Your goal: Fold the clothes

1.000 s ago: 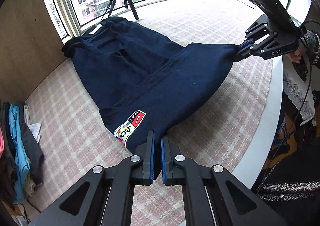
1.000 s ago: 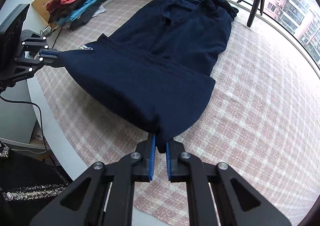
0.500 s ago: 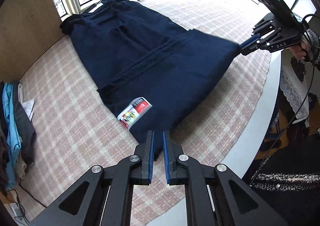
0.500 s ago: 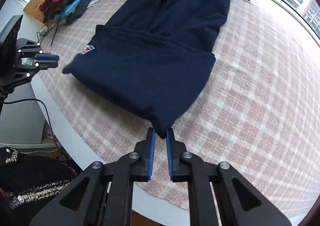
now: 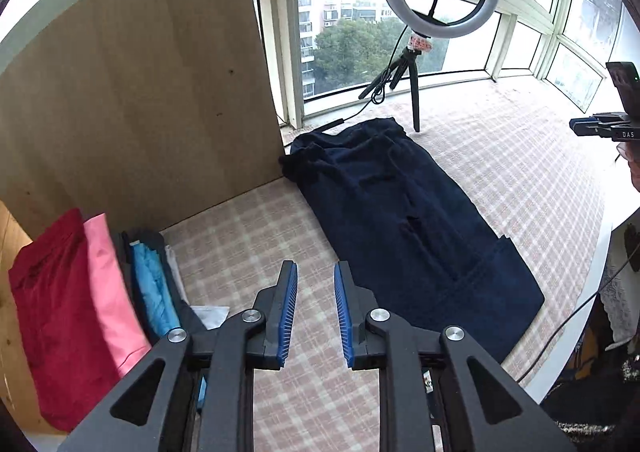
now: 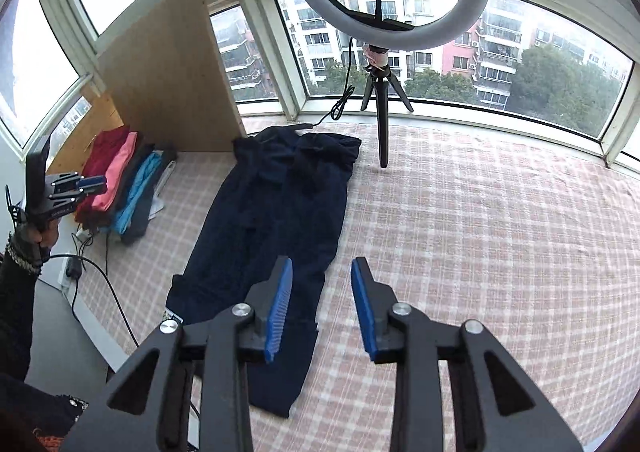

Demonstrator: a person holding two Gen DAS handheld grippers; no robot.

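Both grippers, left point(image 5: 316, 308) and right point(image 6: 322, 308), jaws apart, just opened wider, nothing between. Navy trousers point(image 5: 404, 228) flat on checked surface point(image 5: 520, 172), lower end folded over.

My right gripper point(image 6: 321, 306) hangs empty, its jaws just opened, above the navy garment point(image 6: 276, 220) lying long on the checked cloth point(image 6: 480, 236). My left gripper point(image 6: 94, 183) hovers far left, before stacked clothes point(image 6: 120, 184).
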